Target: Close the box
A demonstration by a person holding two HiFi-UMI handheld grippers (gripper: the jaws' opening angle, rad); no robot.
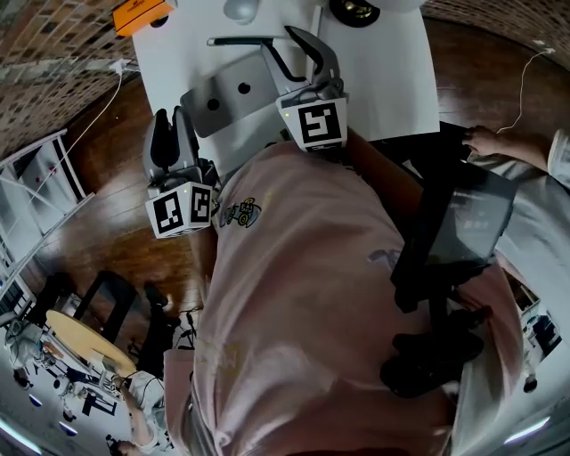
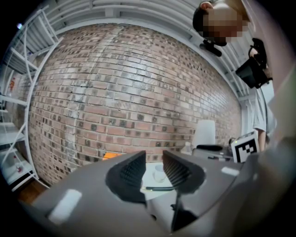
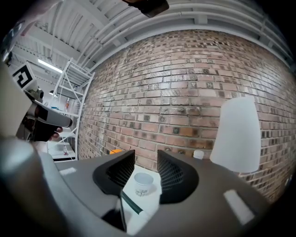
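The box, which we take to be the orange one at the white table's far left corner, looks light and stiff. We'd grip its lid edge. The left gripper and right gripper are closed on nothing, well apart from it.

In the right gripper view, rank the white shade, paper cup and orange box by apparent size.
1. White shade.
2. Paper cup, though it sits nearer the camera.
3. Orange box, only partly visible.
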